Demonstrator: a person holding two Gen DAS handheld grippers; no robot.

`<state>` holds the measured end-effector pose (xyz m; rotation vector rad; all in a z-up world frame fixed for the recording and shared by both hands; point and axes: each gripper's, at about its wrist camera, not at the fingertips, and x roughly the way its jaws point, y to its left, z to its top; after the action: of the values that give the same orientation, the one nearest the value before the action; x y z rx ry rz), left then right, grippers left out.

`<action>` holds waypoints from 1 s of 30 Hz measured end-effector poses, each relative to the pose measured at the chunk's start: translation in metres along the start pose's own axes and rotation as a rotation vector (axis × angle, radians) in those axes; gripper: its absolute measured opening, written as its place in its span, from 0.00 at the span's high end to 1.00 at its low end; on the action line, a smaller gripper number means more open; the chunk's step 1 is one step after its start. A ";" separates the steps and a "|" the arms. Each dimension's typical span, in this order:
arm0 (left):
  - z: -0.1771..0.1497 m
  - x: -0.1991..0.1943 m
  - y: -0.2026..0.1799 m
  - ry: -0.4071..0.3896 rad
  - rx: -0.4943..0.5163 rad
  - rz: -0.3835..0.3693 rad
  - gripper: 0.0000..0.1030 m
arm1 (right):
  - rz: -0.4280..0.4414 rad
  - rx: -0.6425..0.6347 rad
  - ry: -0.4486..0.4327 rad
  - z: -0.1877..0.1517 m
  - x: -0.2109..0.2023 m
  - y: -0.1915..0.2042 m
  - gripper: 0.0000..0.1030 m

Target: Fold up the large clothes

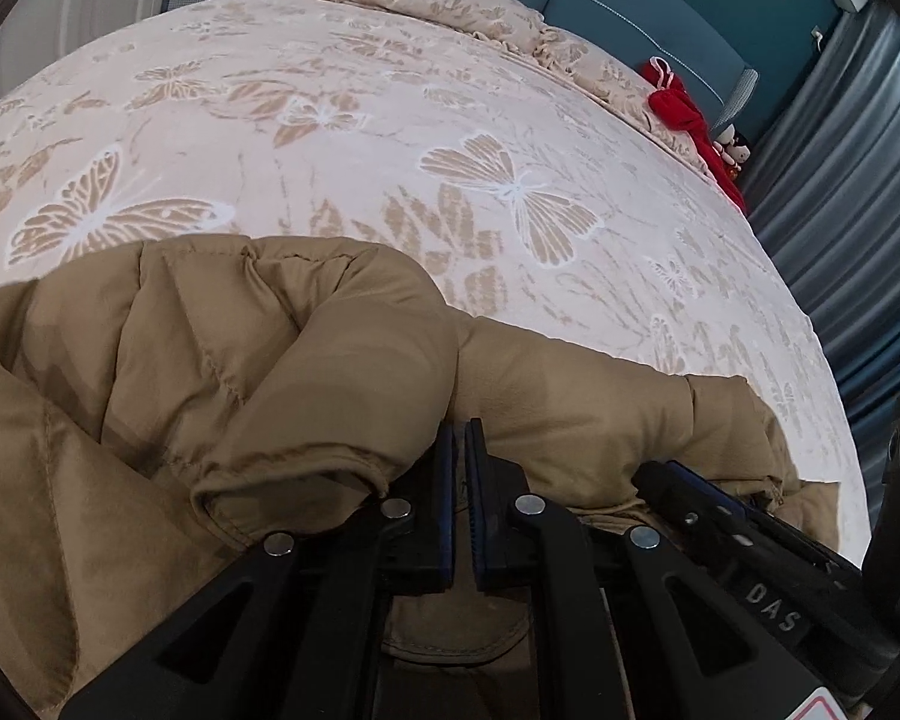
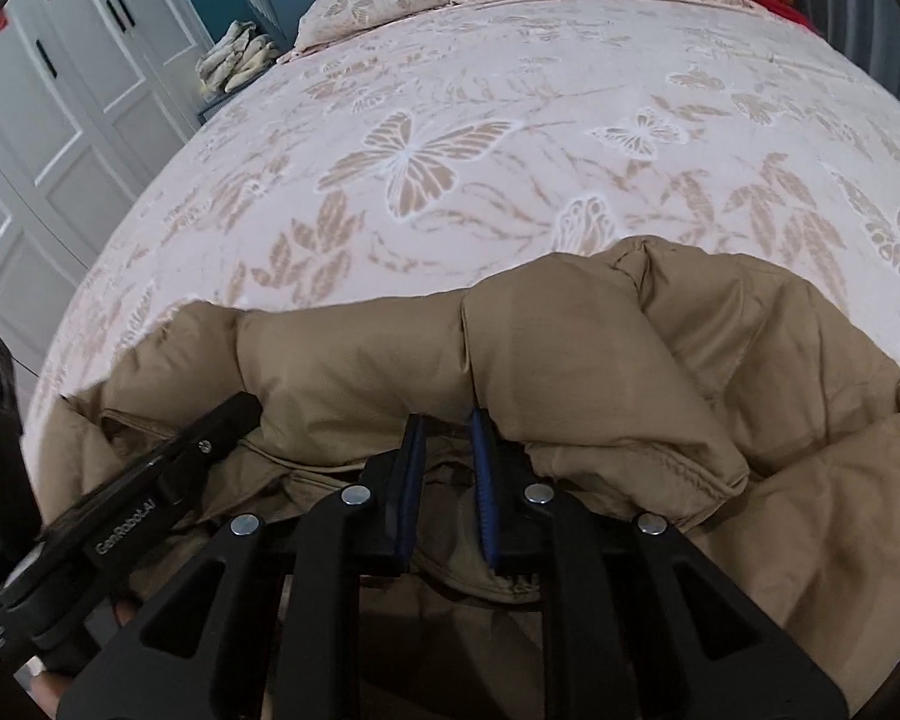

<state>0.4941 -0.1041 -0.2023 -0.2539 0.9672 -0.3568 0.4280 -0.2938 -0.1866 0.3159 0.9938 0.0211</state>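
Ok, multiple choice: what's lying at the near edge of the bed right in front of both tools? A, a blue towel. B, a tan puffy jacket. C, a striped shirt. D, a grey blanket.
B: a tan puffy jacket is bunched on the butterfly-print bedspread, right ahead of the left tool and the right tool.

Both views are evenly, softly lit and fairly bright, with the bedspread (image 1: 390, 138) nearly washed out. Faint shadows sit in folds of the coat (image 2: 600, 348). Fisheye bending and dark vignetting grow toward the corners; slight blur at 9 o'clock in the right view.
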 end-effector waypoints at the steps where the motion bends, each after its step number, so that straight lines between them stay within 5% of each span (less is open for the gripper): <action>1: -0.001 0.001 0.000 -0.006 0.003 0.002 0.92 | -0.013 -0.012 -0.009 -0.002 0.003 0.002 0.87; 15: -0.007 0.003 0.000 -0.045 0.011 0.001 0.92 | -0.033 -0.040 -0.064 -0.008 0.009 0.006 0.87; 22: 0.009 -0.037 0.004 0.044 0.011 -0.025 0.88 | 0.019 0.033 -0.052 0.000 -0.038 -0.013 0.78; 26: 0.038 -0.078 0.006 -0.046 -0.025 -0.070 0.81 | 0.041 0.071 -0.152 0.016 -0.084 -0.016 0.75; 30: 0.058 -0.081 -0.012 -0.111 -0.048 -0.083 0.67 | 0.063 0.037 -0.147 0.036 -0.070 0.008 0.75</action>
<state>0.4987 -0.0792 -0.1045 -0.3554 0.8582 -0.3920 0.4208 -0.3063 -0.1089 0.3775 0.8391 0.0365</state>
